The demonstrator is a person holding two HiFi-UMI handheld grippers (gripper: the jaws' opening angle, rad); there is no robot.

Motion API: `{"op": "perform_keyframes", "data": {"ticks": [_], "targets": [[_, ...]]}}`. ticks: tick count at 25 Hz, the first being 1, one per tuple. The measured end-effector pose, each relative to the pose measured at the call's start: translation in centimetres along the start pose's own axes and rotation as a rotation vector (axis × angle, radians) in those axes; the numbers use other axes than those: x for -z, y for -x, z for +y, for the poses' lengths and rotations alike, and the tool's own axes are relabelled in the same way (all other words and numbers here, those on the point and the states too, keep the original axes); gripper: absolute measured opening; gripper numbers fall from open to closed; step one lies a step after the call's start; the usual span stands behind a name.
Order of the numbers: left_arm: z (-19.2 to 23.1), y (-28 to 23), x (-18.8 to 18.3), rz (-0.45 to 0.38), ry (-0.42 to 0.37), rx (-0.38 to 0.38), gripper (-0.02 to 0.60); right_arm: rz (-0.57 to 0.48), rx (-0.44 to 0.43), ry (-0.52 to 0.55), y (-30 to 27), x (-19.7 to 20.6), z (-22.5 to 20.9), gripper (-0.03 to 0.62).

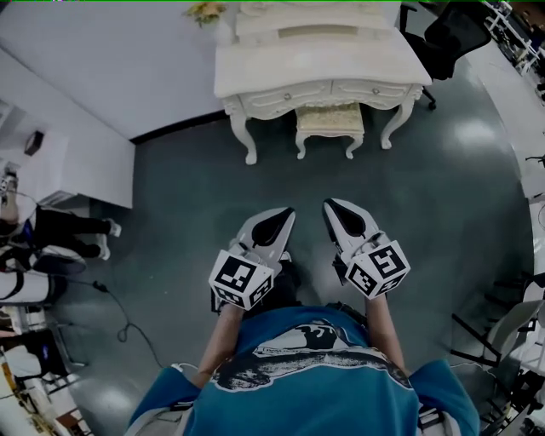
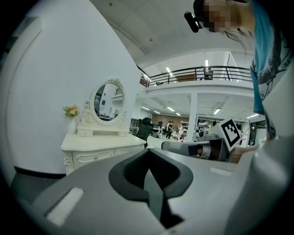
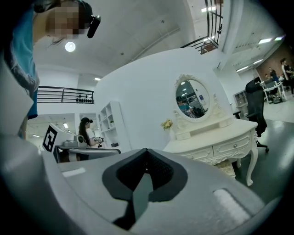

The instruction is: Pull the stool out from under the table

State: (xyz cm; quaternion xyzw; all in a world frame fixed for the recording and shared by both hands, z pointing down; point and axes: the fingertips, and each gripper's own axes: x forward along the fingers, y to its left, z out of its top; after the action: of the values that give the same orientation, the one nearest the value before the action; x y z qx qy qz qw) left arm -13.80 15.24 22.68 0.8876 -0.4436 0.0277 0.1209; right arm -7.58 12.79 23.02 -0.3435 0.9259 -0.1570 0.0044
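Observation:
A cream stool (image 1: 329,122) with a padded seat and curved legs stands tucked under the white dressing table (image 1: 255,71) at the top of the head view. The right gripper view shows a corner of the stool (image 3: 226,168) beneath the table (image 3: 216,143). My left gripper (image 1: 289,210) and right gripper (image 1: 326,204) are held side by side in front of my chest, well short of the stool, both shut and holding nothing. In the left gripper view the table (image 2: 103,148) stands ahead at the left, and the stool is hidden.
An oval mirror (image 3: 192,98) and a small vase of flowers (image 1: 204,12) sit on the table. A black office chair (image 1: 451,38) stands right of it. A white wall (image 1: 111,60) runs at the left, with a person's legs (image 1: 72,230) and cables beside it.

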Motion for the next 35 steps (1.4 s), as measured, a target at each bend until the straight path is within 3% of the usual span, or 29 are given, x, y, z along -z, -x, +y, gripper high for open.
{"op": "perform_keyframes", "data": {"ticks": [11, 26, 35], "targets": [[8.1, -2.3, -0.6, 0.018, 0.025, 0.083, 0.015, 0.011, 0.098, -0.019, -6.9, 0.0, -1.3, 0.002], [8.1, -5.6, 1.9, 0.09, 0.068, 0.199, 0.015, 0.065, 0.223, -0.044, -5.8, 1.9, -4.3, 0.002], [8.5, -10.5, 3.7, 0.133, 0.123, 0.151, 0.015, 0.091, 0.214, -0.1, -6.1, 3.1, -10.7, 0.002]]}}
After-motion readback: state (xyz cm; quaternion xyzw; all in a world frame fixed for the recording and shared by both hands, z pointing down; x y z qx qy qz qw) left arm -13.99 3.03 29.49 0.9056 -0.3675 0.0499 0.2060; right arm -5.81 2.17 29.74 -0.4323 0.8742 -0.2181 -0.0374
